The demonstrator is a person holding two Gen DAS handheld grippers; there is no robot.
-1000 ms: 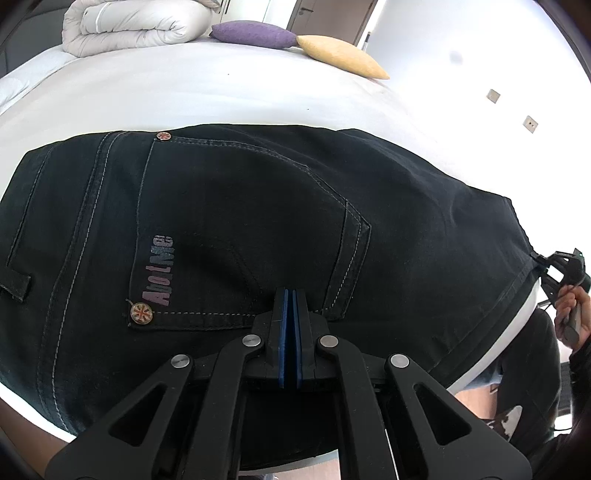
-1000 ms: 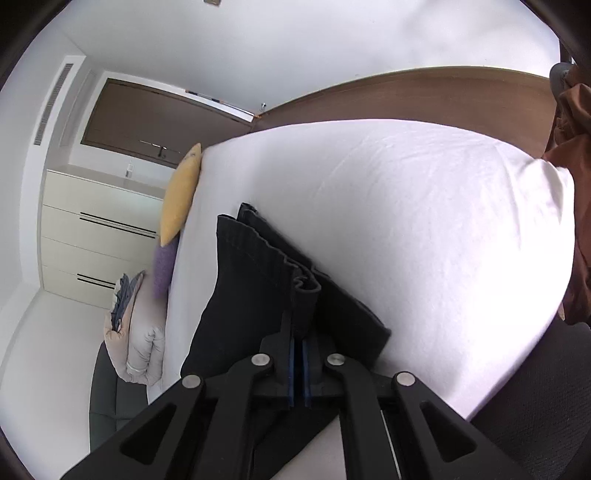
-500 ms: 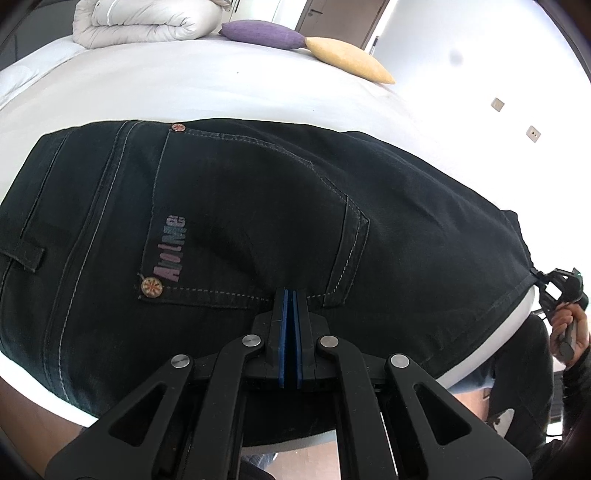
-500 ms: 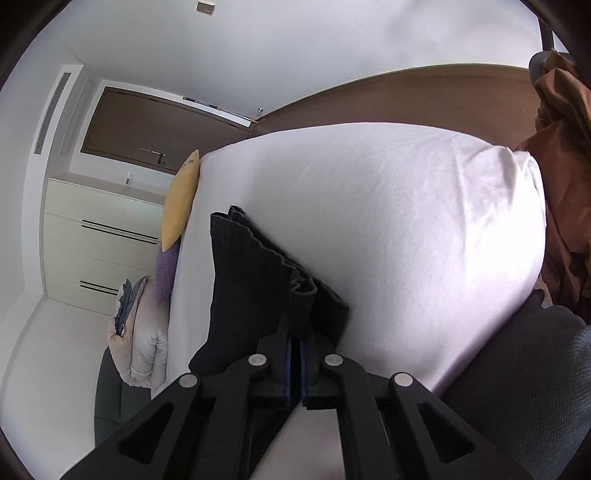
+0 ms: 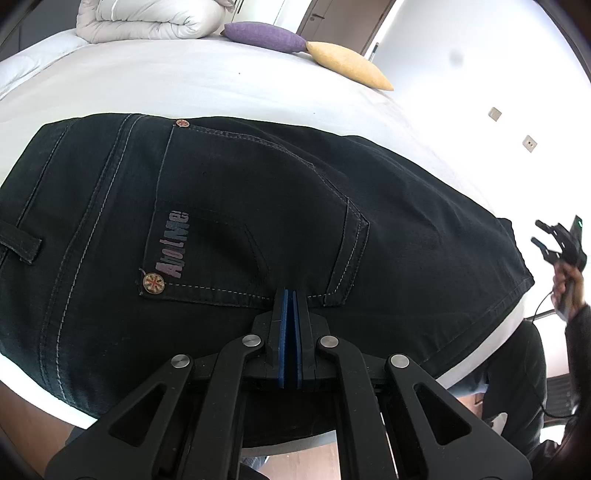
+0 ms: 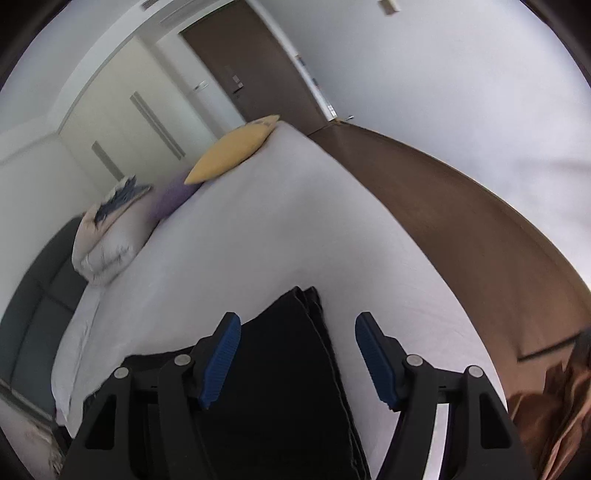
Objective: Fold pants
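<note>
Black jeans [image 5: 258, 221] lie folded lengthwise on the white bed [image 5: 184, 88], back pocket with a logo facing up. My left gripper [image 5: 290, 302] is shut on the jeans' near edge just below the pocket. My right gripper [image 6: 297, 354] is open and empty, held above the leg hems [image 6: 295, 350], which lie flat on the sheet. The right gripper also shows in the left wrist view [image 5: 557, 243], lifted off past the hem end.
A rolled white duvet [image 5: 147, 18], a purple cushion [image 5: 266, 35] and a yellow cushion [image 5: 347, 64] lie at the bed's far end. A brown wooden panel [image 6: 461, 229] runs along the bed's right side. Brown cloth [image 6: 554, 417] hangs at the right.
My right gripper has opened, let go of the leg hems and lifted and turned away. My left gripper stays shut on the jeans.
</note>
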